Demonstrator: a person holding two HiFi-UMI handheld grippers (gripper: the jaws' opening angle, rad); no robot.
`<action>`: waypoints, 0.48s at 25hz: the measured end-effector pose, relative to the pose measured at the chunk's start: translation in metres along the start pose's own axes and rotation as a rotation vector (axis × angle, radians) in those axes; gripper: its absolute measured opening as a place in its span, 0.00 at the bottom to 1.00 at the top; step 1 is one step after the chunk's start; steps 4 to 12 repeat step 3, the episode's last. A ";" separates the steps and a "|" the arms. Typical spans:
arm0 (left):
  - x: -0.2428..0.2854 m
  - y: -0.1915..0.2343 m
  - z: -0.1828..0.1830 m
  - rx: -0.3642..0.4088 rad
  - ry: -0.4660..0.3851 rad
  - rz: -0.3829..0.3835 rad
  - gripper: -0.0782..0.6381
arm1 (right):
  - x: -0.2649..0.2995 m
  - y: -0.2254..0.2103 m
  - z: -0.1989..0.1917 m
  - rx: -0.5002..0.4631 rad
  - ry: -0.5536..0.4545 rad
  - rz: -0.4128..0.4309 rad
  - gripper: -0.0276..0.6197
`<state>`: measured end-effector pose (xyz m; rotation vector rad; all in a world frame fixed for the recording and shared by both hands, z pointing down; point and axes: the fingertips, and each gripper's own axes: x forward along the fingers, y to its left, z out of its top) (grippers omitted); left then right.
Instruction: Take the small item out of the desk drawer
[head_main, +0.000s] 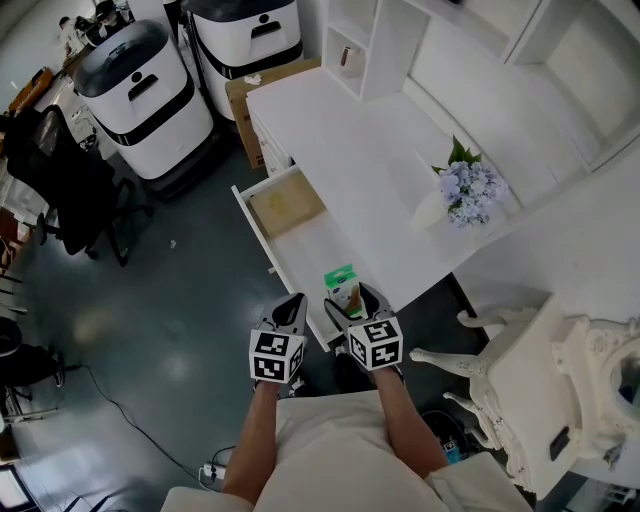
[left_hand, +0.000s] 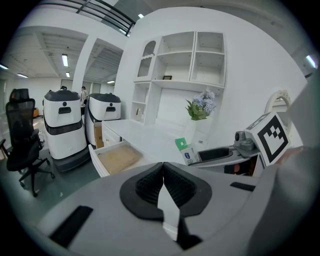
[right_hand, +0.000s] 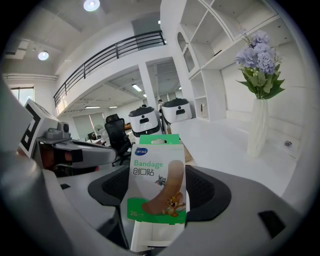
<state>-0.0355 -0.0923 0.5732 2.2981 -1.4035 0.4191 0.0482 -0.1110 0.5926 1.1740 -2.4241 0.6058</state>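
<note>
The small item is a green and white bandage box (head_main: 344, 289). My right gripper (head_main: 351, 300) is shut on it and holds it upright above the front end of the open white desk drawer (head_main: 300, 262). The right gripper view shows the box (right_hand: 157, 184) clamped between the black pads (right_hand: 206, 192). A flat tan sheet (head_main: 285, 203) lies at the back of the drawer. My left gripper (head_main: 292, 306) hangs beside the right one just in front of the drawer, shut with nothing in it; its pads (left_hand: 149, 184) meet. The left gripper view also shows the box (left_hand: 186, 151) and the drawer (left_hand: 100, 161).
A white vase of pale blue flowers (head_main: 462, 190) stands on the white desk (head_main: 340, 140), with a shelf unit (head_main: 358, 45) at its back. Two white machines (head_main: 140, 85) and a cardboard box (head_main: 245, 110) stand left of the desk, a black office chair (head_main: 60, 180) further left, an ornate white chair (head_main: 530, 380) at right.
</note>
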 end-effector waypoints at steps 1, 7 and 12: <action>0.000 0.000 0.000 0.000 0.001 -0.001 0.13 | 0.000 0.000 0.000 0.000 0.000 0.000 0.61; 0.001 -0.001 0.000 0.001 0.001 -0.002 0.13 | 0.001 -0.001 0.001 -0.001 -0.001 0.001 0.61; 0.001 -0.001 0.000 0.001 0.001 -0.002 0.13 | 0.001 -0.001 0.001 -0.001 -0.001 0.001 0.61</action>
